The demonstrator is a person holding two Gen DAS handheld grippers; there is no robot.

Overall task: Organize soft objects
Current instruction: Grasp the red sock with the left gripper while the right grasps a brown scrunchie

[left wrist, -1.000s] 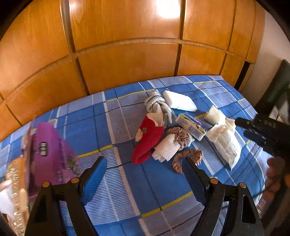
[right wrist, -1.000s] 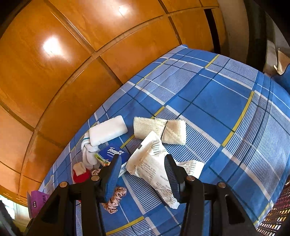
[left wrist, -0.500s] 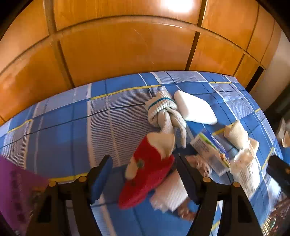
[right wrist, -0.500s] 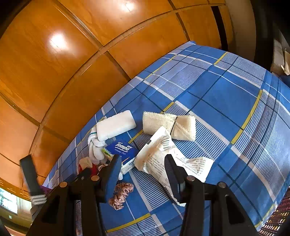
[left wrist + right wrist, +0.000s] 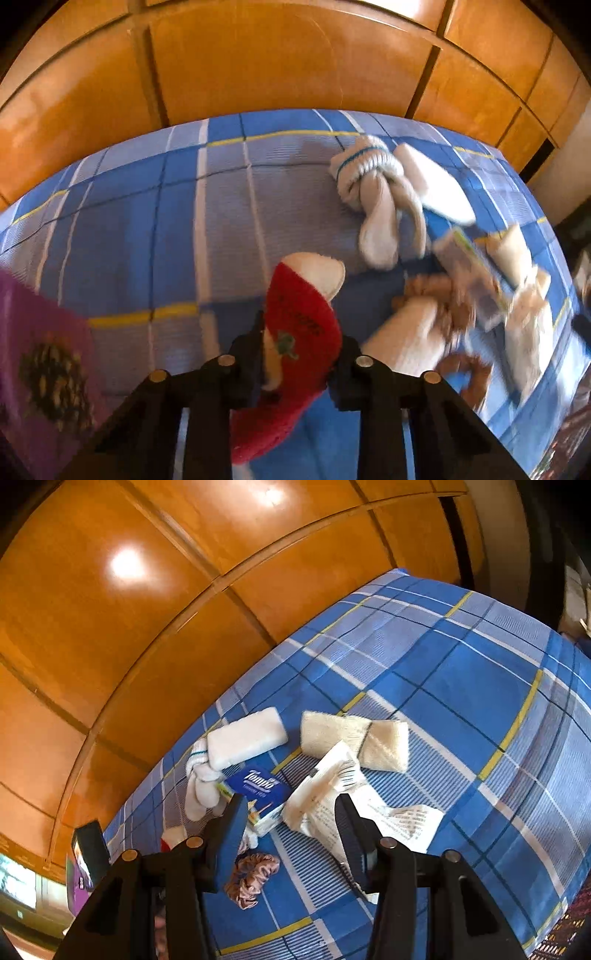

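Note:
My left gripper is shut on a red sock with a white toe, which lies on the blue plaid bedspread. Beyond it lie a knotted white sock pair, a white pad and a white knit cloth. My right gripper is open and empty above a Tempo tissue pack and a printed paper bag. A brown scrunchie, the white pad, the knotted socks and a cream rolled cloth lie around it.
A purple box stands at the left of the bed. Orange wooden wardrobe doors rise right behind the bed. The far right part of the bedspread is bare. The left gripper's body shows at the lower left of the right wrist view.
My left gripper moved forward to the red sock and closed on it. My right gripper stayed open, drifting slightly over the paper bag.

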